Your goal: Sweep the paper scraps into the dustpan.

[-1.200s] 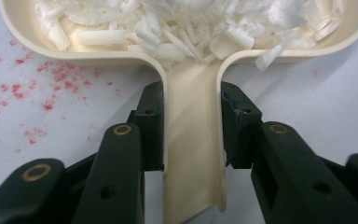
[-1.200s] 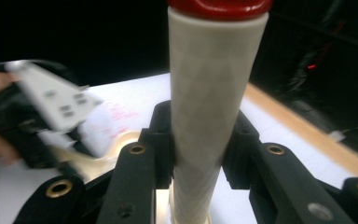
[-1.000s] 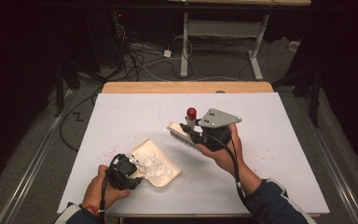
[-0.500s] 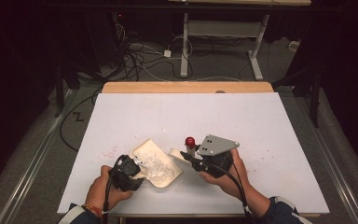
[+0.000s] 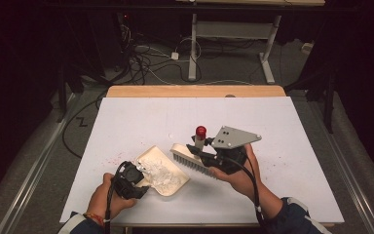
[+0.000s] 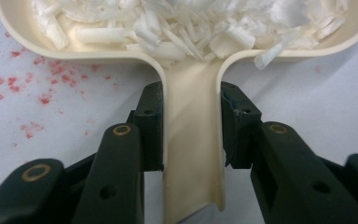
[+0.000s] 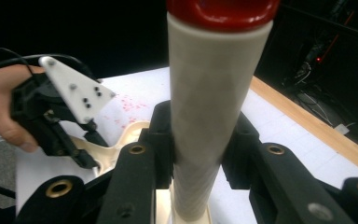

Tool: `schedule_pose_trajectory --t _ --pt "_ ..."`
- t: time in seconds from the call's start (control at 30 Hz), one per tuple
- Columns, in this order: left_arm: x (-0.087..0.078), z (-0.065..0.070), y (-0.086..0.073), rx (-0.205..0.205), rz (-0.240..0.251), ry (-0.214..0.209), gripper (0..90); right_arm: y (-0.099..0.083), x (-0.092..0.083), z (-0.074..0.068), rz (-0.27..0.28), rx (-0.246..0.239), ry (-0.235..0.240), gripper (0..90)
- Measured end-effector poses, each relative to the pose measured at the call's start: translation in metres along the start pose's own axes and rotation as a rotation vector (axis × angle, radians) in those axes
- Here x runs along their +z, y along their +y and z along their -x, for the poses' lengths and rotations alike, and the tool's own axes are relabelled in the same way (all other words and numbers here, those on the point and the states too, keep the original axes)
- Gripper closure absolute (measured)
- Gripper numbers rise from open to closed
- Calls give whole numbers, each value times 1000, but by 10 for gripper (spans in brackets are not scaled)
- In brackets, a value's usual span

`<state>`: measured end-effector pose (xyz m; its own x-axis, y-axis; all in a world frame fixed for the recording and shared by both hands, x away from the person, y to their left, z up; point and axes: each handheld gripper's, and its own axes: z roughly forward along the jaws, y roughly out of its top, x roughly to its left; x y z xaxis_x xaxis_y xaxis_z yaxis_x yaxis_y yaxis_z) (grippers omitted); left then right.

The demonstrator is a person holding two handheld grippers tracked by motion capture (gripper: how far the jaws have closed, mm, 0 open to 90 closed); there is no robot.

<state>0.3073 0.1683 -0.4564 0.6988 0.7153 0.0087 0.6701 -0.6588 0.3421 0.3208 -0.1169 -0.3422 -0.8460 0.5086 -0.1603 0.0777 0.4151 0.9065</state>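
A cream dustpan (image 5: 177, 188) lies on the white table (image 5: 282, 126), heaped with white shreds (image 5: 158, 171). My left gripper (image 5: 139, 178) is shut on the dustpan's handle (image 6: 193, 154), one pad on each side. The shreds (image 6: 177, 28) pile up just past the handle. My right gripper (image 5: 202, 153) is shut on the brush's white, red-capped handle (image 7: 209, 102), which stands upright. The brush (image 5: 189, 160) has its bristles at the pan's right edge. In the right gripper view, the left gripper (image 7: 56, 121) and the dustpan (image 7: 130, 133) lie beyond.
Red specks (image 6: 37, 84) dot the table left of the pan. A wooden strip (image 5: 195, 91) edges the table's far side. Beyond it, cables (image 5: 146, 58) and a desk frame (image 5: 268, 68) stand on the floor.
The right hand brought the brush down toward the pan's right edge, then moved slightly up and away from me. The left hand and dustpan stayed put.
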Motion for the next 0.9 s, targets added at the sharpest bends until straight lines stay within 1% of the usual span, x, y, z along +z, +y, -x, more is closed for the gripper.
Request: schedule_pose_trajectory --t 0.07,0.1,0.13,0.17,0.2,0.27,0.33,0.37,0.4,0.43,0.5,0.53,0.6,0.63,0.67,0.7,0.73,0.8,0.83,0.87,0.9 --pt "0 -3 -1 -10 4 -2 633 -1 7 6 -7 -12 -8 698" --pt "0 -5 -1 -19 8 -7 633 -1 11 9 -4 -16 -24 698" --pt "0 -6 -2 -22 10 -9 633 -2 17 12 13 -39 -51 698" --pt "0 -9 -1 -28 11 -7 633 -3 21 14 12 -57 -67 698" --pt "0 -11 -1 -32 7 -8 633 -3 27 17 7 -71 -85 698" --pt "1 -17 2 -39 11 -24 633 -3 41 22 12 -92 -98 698" --pt "2 -22 4 -46 4 -12 633 -3 56 30 9 -102 -109 697" --pt "2 -23 5 -49 7 -18 634 -4 65 33 10 -116 -114 697" --pt "2 -25 6 -42 5 -21 633 -4 73 37 3 -118 -132 698" --pt "3 -26 6 -48 8 -24 633 -5 81 40 -3 -113 -148 698" --pt "3 -29 7 -51 10 -23 633 -8 97 47 -13 -123 -152 698" --pt "3 -30 7 -53 11 -21 633 -9 104 50 -19 -108 -157 698" --pt "3 -34 7 -55 11 -29 633 -11 116 54 -28 -99 -148 698" --pt "3 -35 7 -57 12 -25 633 -11 119 54 -18 -93 -144 698" --pt "3 -36 7 -57 12 -26 633 -9 121 54 -17 -81 -133 698" --pt "3 -37 7 -58 14 -29 633 -9 122 52 -20 -71 -110 698" --pt "3 -37 7 -58 16 -29 633 -9 122 48 -24 -74 -83 697" --pt "4 -38 6 -58 17 -31 633 -9 121 37 -37 -111 -49 693" --pt "4 -38 6 -60 18 -28 633 -10 119 32 -38 -120 -23 692" --pt "4 -37 6 -64 21 -27 633 -9 117 28 -40 -121 3 693" --pt "3 -37 6 -56 16 -23 633 -9 114 23 -38 -118 27 691"
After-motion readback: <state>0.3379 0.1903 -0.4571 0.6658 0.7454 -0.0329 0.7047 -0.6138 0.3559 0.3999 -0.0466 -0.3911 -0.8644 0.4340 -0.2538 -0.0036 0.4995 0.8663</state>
